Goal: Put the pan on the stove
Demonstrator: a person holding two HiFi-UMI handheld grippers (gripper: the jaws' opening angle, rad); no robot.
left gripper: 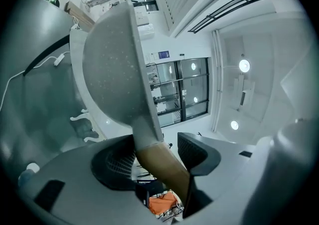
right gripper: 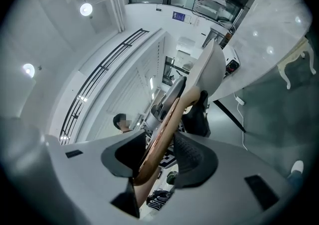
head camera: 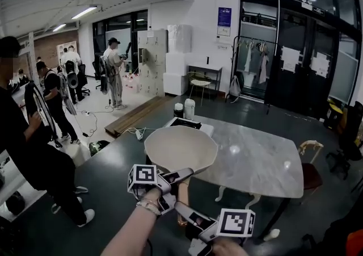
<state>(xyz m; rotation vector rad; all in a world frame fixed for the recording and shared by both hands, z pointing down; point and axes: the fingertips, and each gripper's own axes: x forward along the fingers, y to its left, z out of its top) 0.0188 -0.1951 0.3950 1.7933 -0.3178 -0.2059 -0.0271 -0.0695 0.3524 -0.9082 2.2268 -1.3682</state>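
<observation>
Roughly halfway, judging from the layout: lifted, not yet delivered. Below everything, a broad marble table, pale, veined and glossy, rounded at the corners, on curled cream legs.

Above its near edge, held clear in the air and touching nothing beneath, the pan. Wide, shallow and round, matte cream-grey, finely speckled where the left gripper view catches its underside.

Beyond it, at the table's far edge, a flat white slab with a dark glassy top (most likely the stove), bare and waiting. Left to do: carry forward, level out, set down on that top, let go.

Reaching back from the pan toward the person, a long tapered handle, smooth brown wood with a slight sheen.

Clamped on that handle nearer the pan, the left gripper, ribbed black pads on either side of the wood. Pinching its tail end, the right gripper, jaws pressed against the narrow edge of the handle. No slack visible in either hold.
</observation>
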